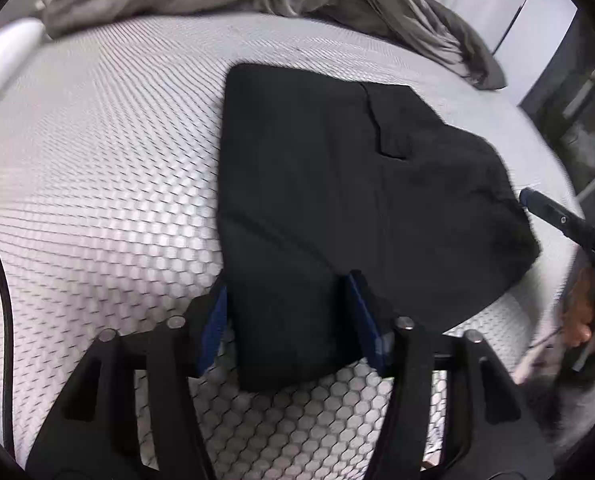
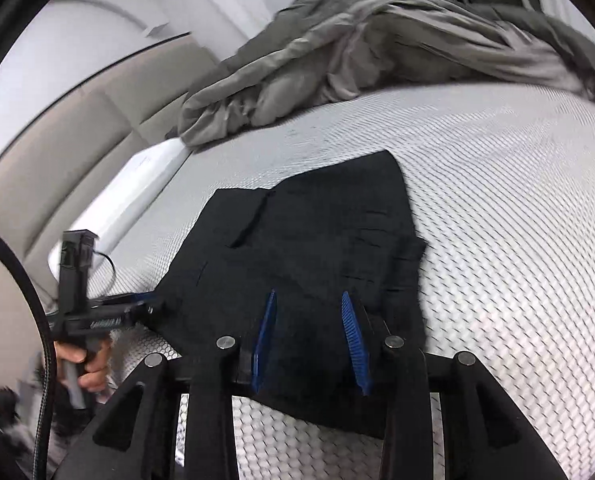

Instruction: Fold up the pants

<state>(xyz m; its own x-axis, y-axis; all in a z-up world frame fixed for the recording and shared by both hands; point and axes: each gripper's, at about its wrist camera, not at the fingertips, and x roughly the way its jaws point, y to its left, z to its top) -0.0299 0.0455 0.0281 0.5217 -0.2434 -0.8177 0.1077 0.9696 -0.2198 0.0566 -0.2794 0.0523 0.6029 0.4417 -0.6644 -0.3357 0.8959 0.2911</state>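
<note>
A bare mattress with a white cover quilted in a honeycomb pattern fills most of both views. At the mattress's far edge lies a crumpled grey-brown duvet, one corner trailing down onto the cover. Beside the mattress runs a padded beige bed frame, with a white wall behind it. Past the mattress's far corner stand pale wardrobe doors and a dark shelving unit.
</note>
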